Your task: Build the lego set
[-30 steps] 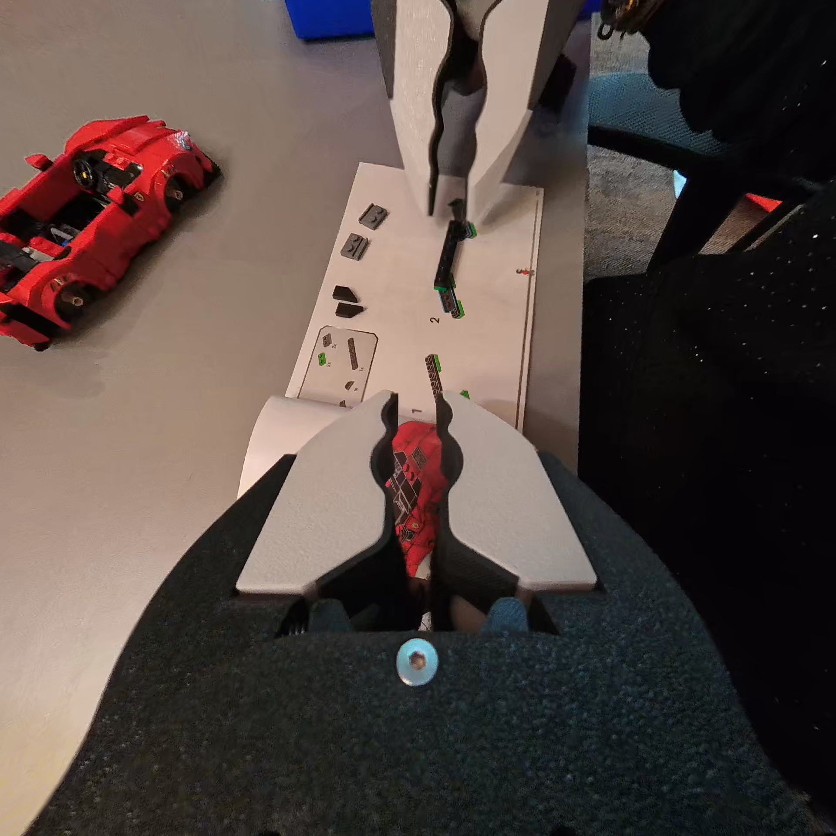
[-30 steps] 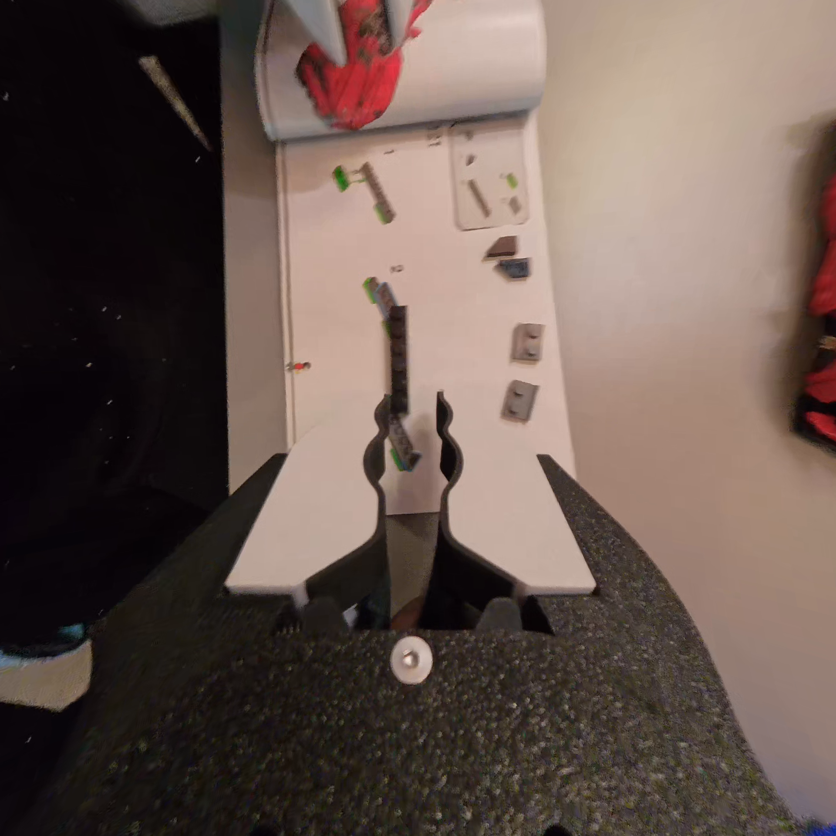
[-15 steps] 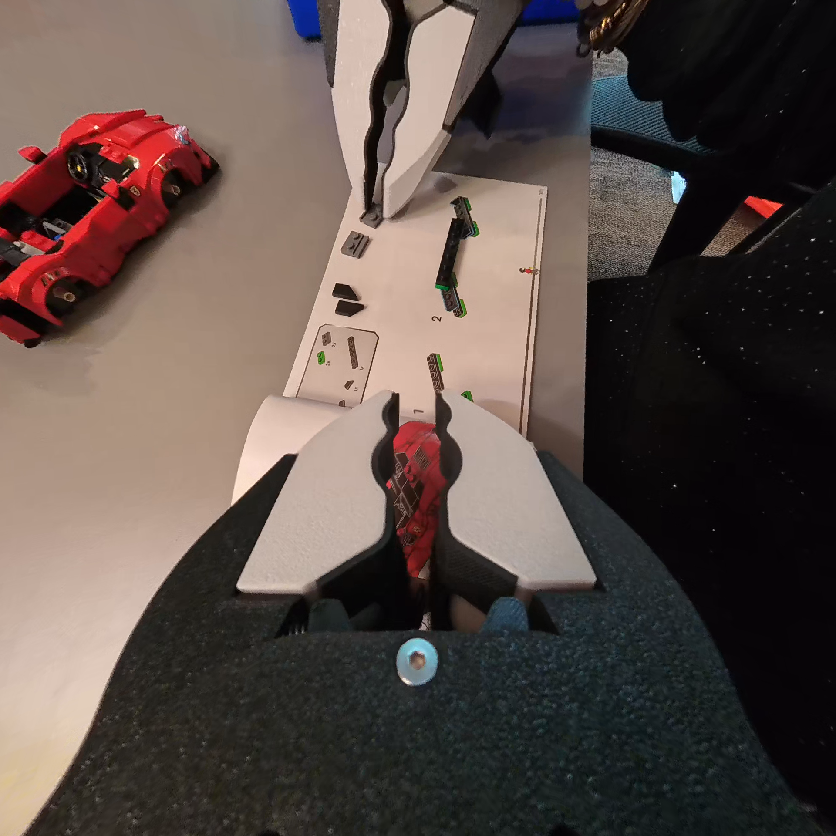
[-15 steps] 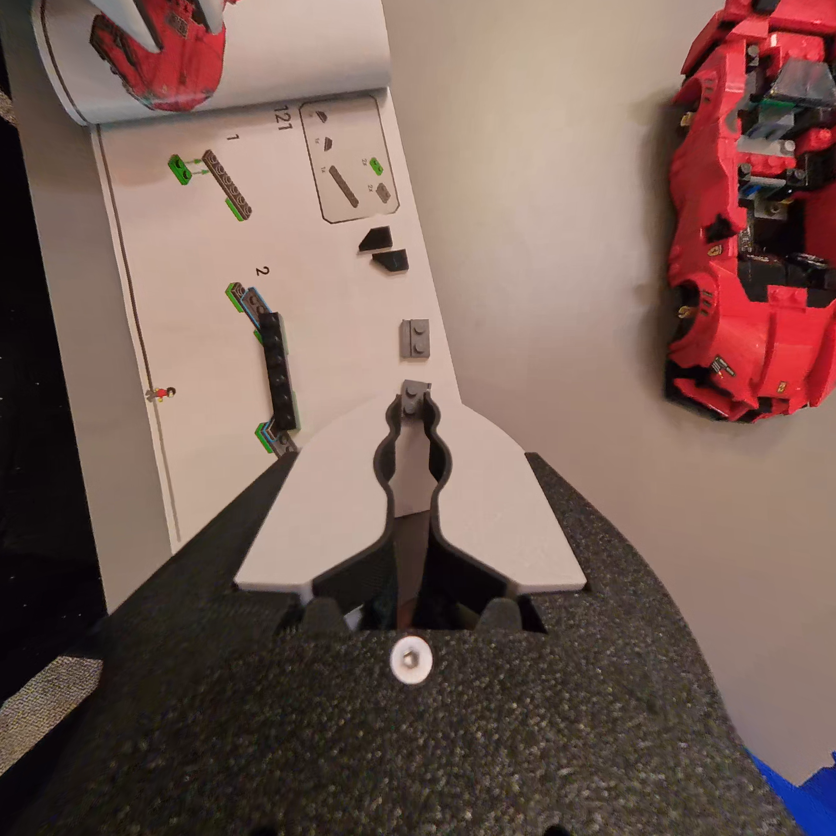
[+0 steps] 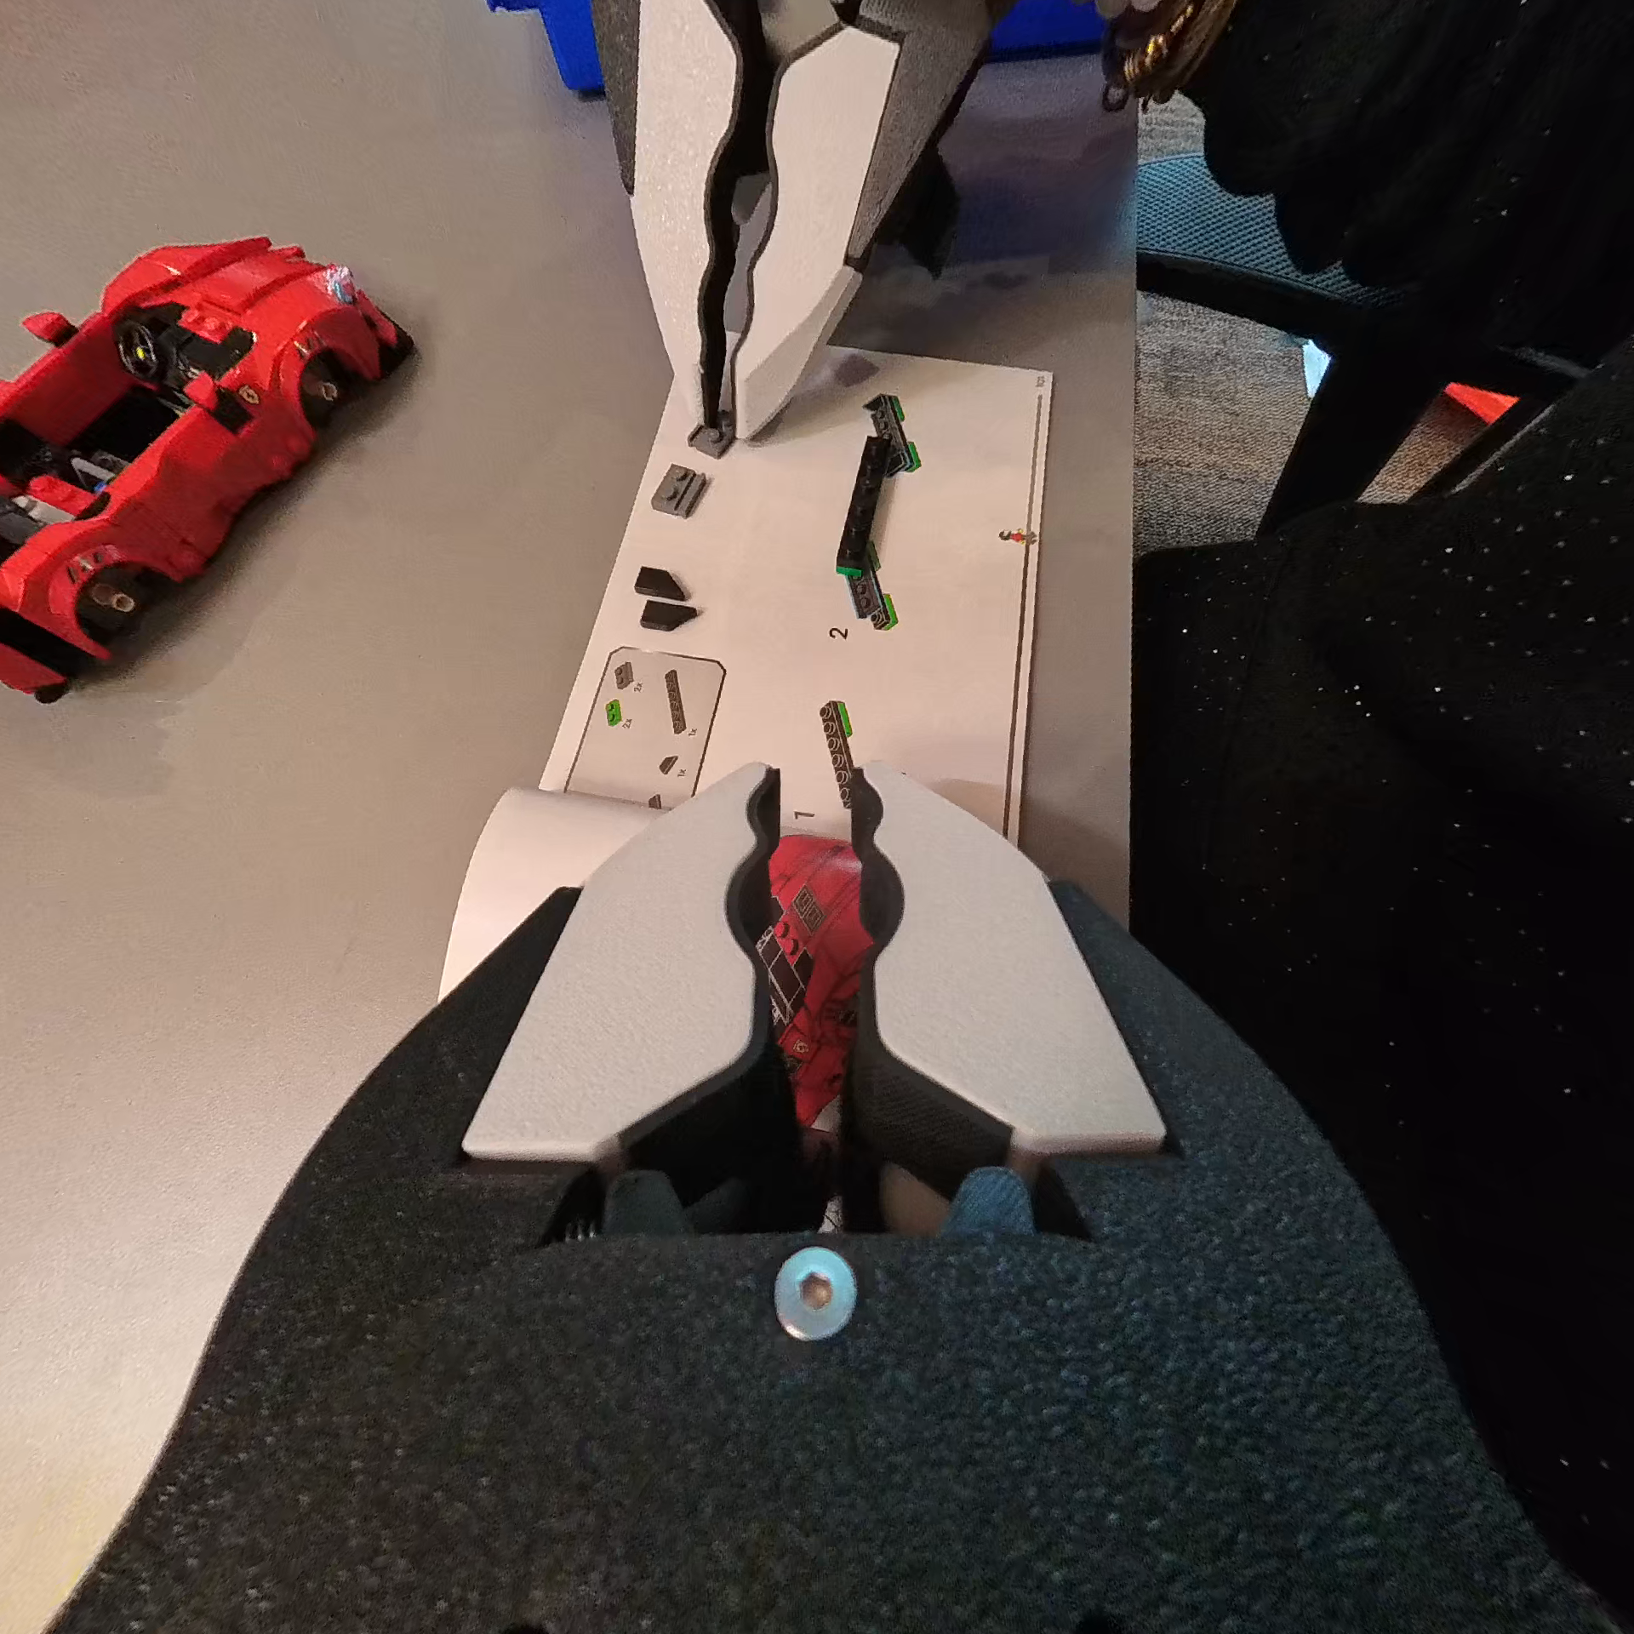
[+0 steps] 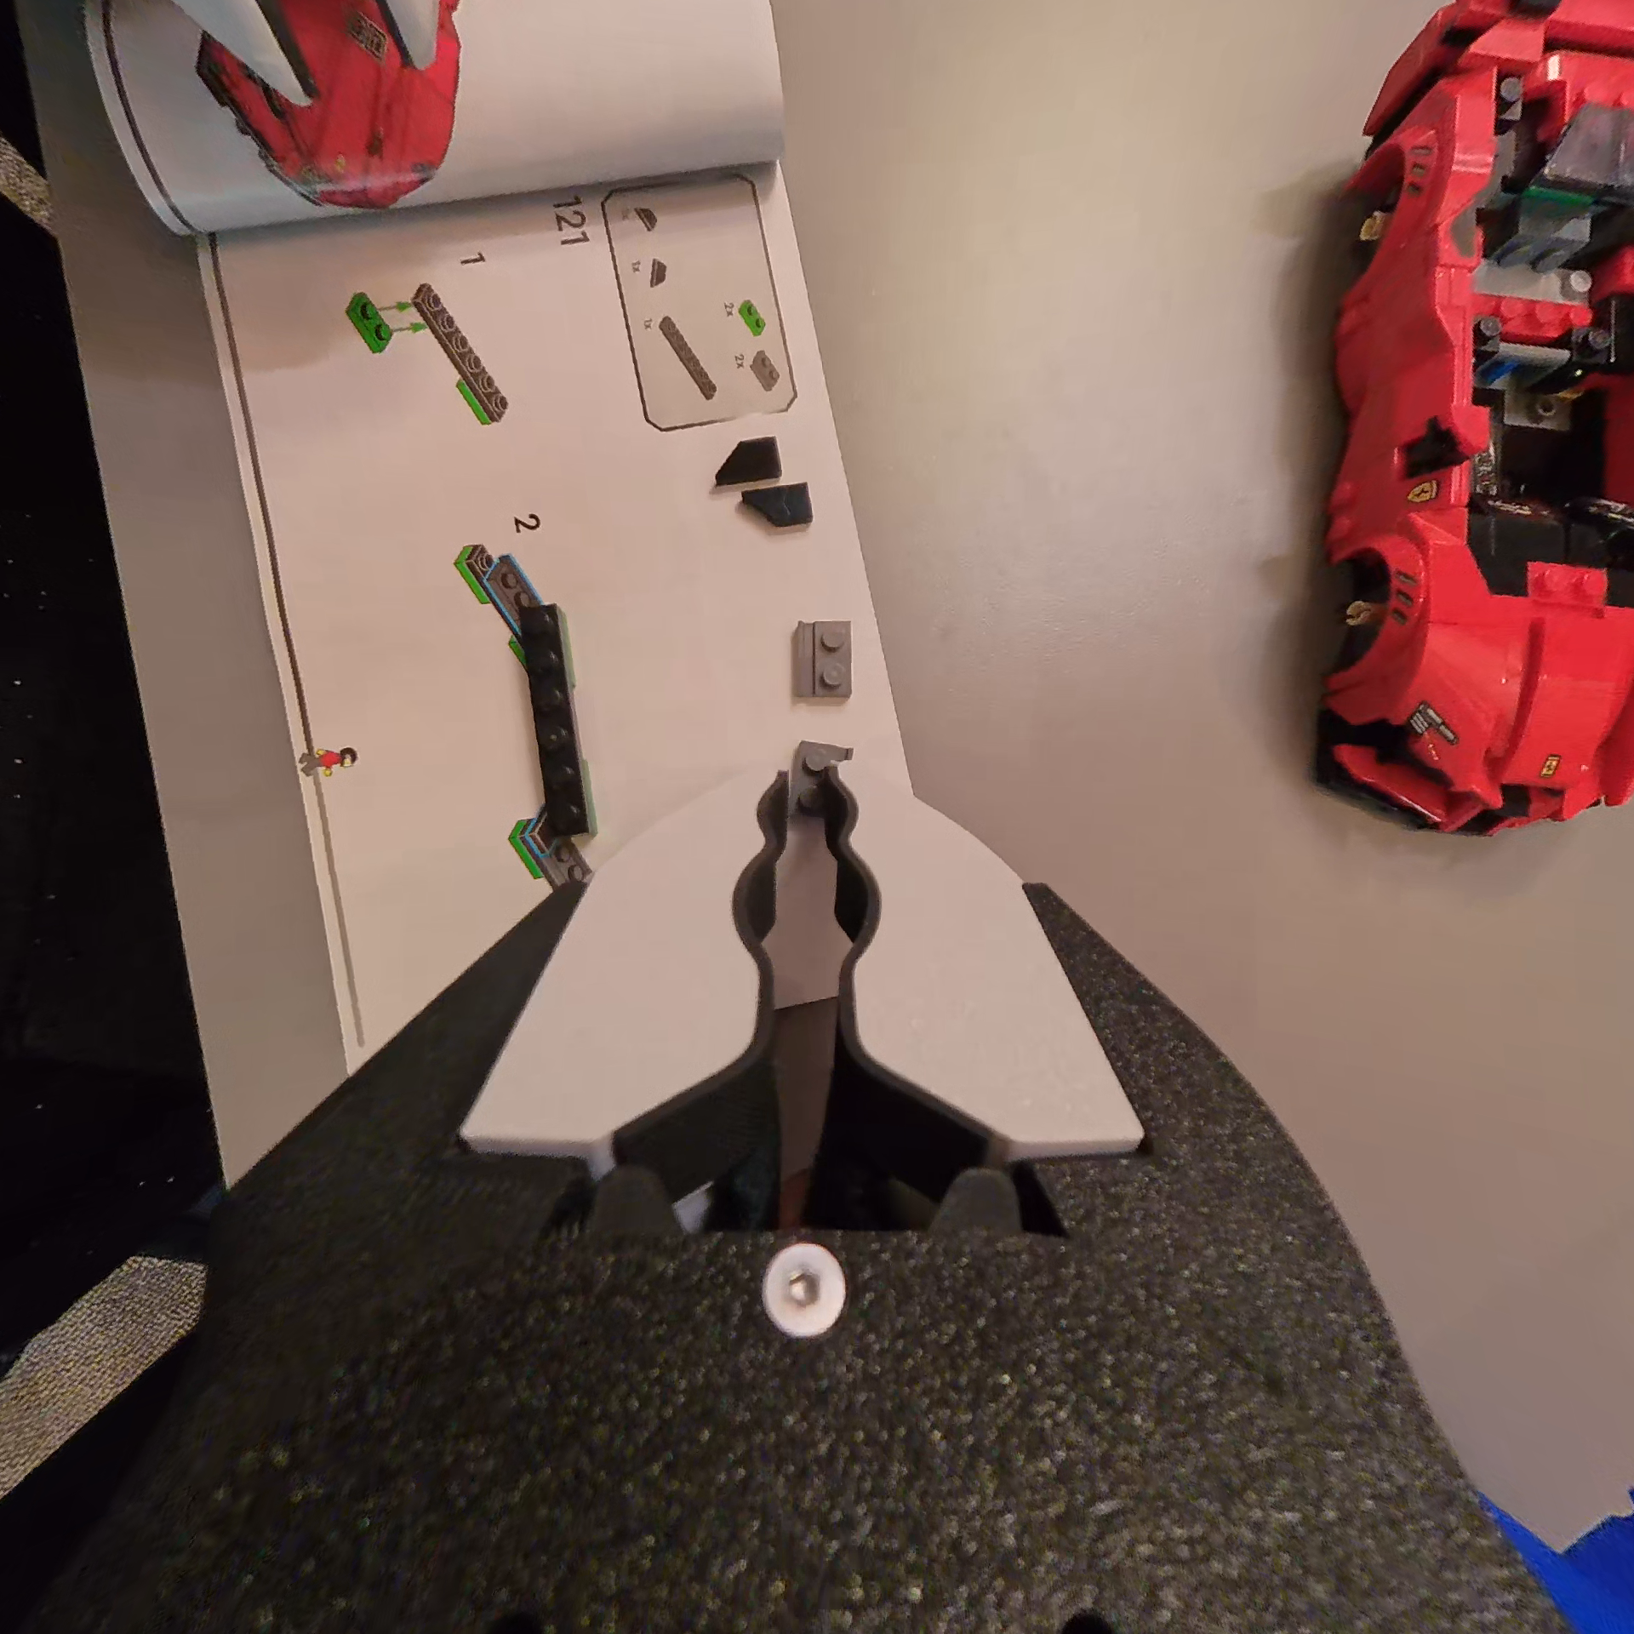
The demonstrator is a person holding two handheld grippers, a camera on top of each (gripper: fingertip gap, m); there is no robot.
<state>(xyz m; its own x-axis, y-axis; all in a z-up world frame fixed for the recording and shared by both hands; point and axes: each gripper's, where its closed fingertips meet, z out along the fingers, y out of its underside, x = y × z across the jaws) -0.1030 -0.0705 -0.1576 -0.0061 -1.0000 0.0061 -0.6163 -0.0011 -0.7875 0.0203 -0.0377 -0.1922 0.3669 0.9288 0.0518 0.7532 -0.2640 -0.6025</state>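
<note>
Right tool pinching a small grey plate on the instruction booklet, jaws nearly closed on it.

Left tool sits w/ a narrow gap btwn its fingers, apparently holding down the booklet's curled page, nothing clearly gripped. Step in hand, I'd judge: picking up the 1st of two grey plates to add to the black bar, which lies on the page over its printed diagram. Second grey plate just beyond the tips; two black wedge pieces farther up the page. Red car rests on the tabletop, well apart from the booklet. Next move prob. needs a clean lift w/o the plate twisting, then lining studs up on the bar's end. Blue bin at far edge; contents not visible.
</note>
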